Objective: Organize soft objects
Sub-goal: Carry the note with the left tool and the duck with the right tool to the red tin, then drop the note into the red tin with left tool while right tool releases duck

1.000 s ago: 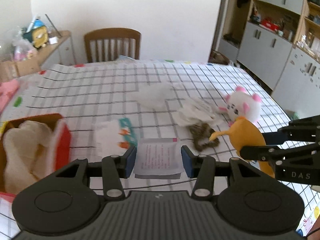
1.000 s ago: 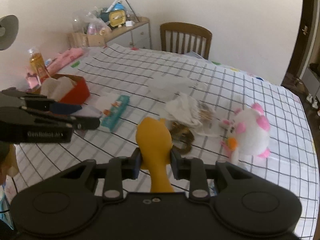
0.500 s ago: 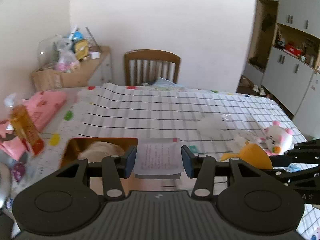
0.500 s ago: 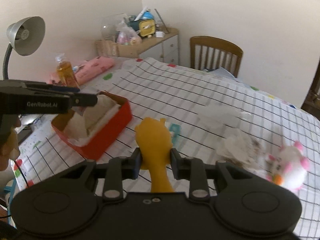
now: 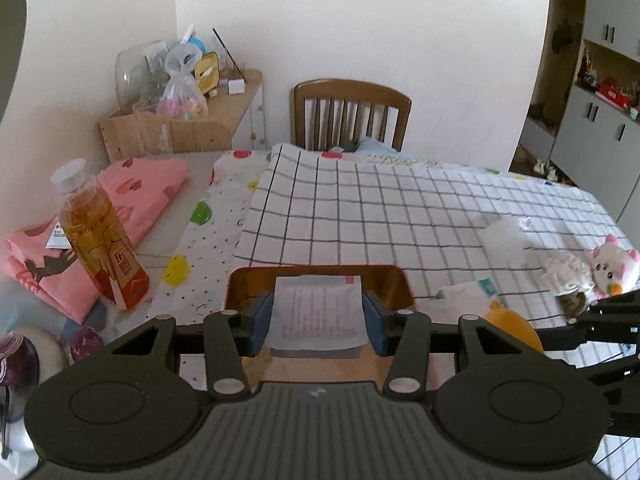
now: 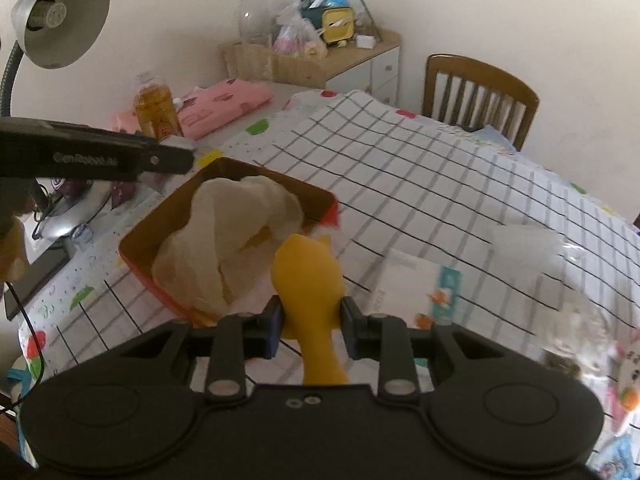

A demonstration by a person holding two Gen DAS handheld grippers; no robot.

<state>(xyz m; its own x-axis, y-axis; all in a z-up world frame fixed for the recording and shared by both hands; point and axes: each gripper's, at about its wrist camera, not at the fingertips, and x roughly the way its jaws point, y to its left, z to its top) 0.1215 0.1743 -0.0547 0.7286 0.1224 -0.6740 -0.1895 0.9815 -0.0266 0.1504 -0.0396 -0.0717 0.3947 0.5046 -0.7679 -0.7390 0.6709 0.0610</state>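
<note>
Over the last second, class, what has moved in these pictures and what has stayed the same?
Both grippers swung left, away from the toys and toward the red box. The left gripper now holds its white packet over the box; the right gripper brings the yellow toy up beside it. Neither let go. The white plush cat and the tissue pack stayed on the table.

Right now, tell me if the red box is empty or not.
Not empty: the red box already holds a crumpled cream cloth that rises above its rim.

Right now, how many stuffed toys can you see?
2. The yellow toy is clamped in the right gripper beside the red box; the white and pink plush lies on the checked tablecloth. Others may be hidden.
</note>
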